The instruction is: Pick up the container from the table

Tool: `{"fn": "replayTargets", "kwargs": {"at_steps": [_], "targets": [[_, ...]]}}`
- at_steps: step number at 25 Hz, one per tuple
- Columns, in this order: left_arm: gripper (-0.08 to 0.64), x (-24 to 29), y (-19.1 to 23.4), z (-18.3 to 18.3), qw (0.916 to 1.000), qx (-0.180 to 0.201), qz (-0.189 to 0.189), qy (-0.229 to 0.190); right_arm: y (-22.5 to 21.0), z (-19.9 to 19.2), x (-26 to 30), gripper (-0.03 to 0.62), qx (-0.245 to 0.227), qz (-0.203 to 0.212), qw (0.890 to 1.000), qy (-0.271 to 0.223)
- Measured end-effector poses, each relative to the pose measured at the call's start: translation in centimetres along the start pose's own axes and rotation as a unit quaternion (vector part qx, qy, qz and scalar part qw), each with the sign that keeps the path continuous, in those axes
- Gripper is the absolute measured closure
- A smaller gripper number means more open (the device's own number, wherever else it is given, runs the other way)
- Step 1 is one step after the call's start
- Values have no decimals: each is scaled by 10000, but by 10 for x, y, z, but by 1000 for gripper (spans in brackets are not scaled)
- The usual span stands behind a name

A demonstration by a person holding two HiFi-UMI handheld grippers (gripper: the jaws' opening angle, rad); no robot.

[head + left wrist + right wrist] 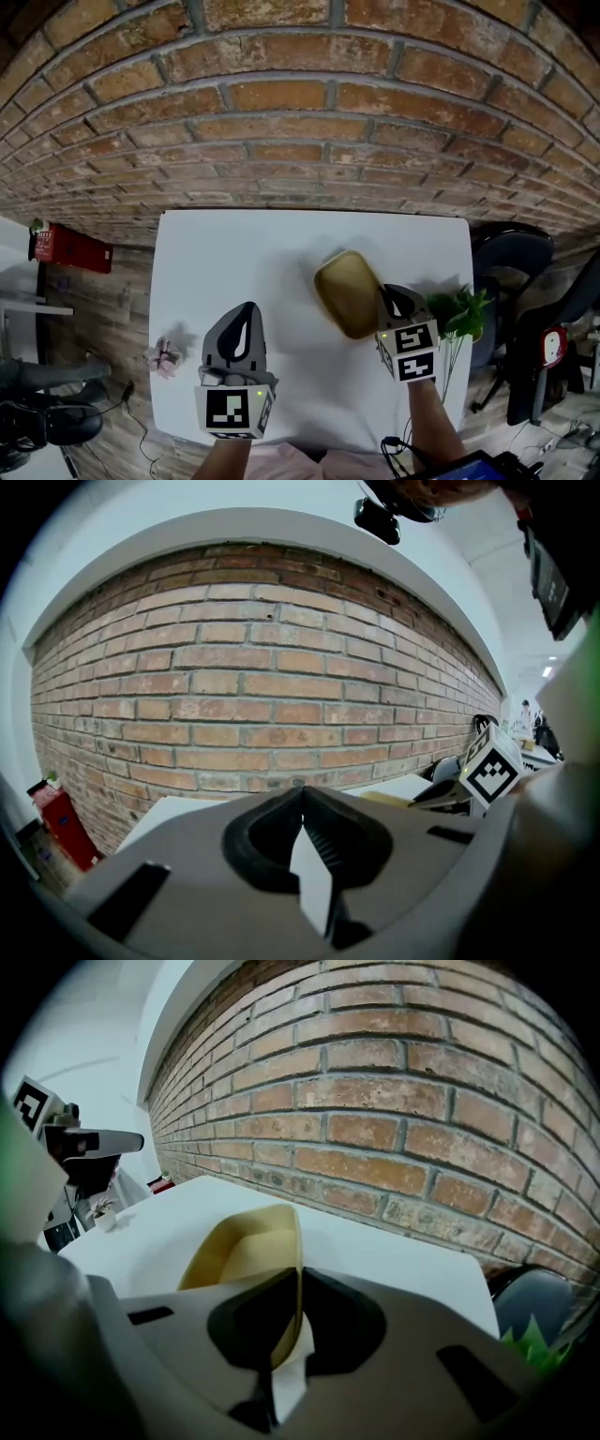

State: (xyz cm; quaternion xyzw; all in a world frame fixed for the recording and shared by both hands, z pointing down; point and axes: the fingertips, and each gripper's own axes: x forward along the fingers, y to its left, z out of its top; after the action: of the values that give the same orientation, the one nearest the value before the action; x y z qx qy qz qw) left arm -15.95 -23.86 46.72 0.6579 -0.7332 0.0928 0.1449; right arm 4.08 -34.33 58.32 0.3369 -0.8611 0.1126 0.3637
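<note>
- Right gripper: jaws drawn narrow onto the near end wall of the mustard-yellow oblong plastic container, 1 jaw inside, 1 outside.
- Container appears to rest on the white table, right of centre; its long axis runs away from that gripper, toward the brick wall.
- Interior: appears empty.
- Left gripper: jaws together on nothing, well apart to the left; the right is nearer.

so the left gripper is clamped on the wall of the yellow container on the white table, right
No, the right gripper is clamped on the wall of the yellow container on the white table; the right gripper view shows it. The left gripper is shut on nothing.
</note>
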Motion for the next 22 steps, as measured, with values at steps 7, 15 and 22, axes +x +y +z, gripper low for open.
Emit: {"fn": "replayTargets", "kwargs": {"at_steps": [7,15,22], "targets": [[551,-11,-2,11,9999,43,-68,-146,-2,19,-16,574,-28,-147,9997,-213],[551,-28,-1,28,9991,110,-141,-381,3,46,-43,574,-53,-355,9977,-581],[551,-41,6,38,9984,174,-185,-503,9,74,-71,574,-48,-556,9938,-962]]}}
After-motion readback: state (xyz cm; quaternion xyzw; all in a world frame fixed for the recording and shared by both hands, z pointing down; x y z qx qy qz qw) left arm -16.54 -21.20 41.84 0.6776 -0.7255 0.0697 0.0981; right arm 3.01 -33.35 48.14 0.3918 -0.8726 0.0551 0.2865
